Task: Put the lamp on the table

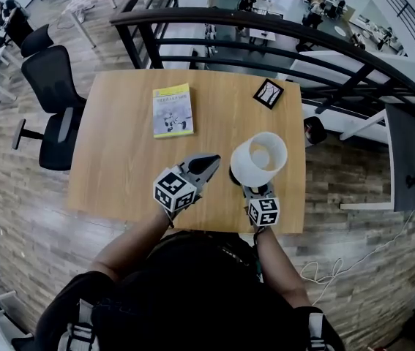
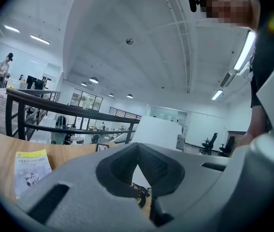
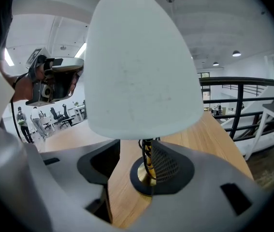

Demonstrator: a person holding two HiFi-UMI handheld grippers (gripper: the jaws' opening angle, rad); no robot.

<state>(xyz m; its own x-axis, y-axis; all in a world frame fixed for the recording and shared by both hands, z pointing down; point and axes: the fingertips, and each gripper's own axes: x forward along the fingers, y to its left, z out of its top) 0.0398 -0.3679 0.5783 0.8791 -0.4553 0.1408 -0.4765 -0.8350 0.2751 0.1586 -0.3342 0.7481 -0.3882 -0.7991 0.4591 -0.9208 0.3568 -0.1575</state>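
Observation:
The lamp, with a white shade [image 1: 260, 159] and a brass stem on a black round base [image 3: 144, 178], stands upright on the wooden table [image 1: 119, 167] near its front right corner. My right gripper [image 1: 250, 186] reaches in from the front edge, open, its jaws on either side of the stem [image 3: 148, 161]. The stem stands close by the right pad [image 3: 168, 164] and well apart from the left one. My left gripper [image 1: 208, 162] hovers just left of the lamp, shut and empty, its tip toward the shade [image 2: 158, 132].
A yellow-topped booklet [image 1: 173, 110] lies at the table's back middle, and a black framed card [image 1: 268, 93] at its back right. A black railing [image 1: 266, 28] curves behind the table. An office chair [image 1: 53, 86] stands left, a white desk [image 1: 412, 152] right.

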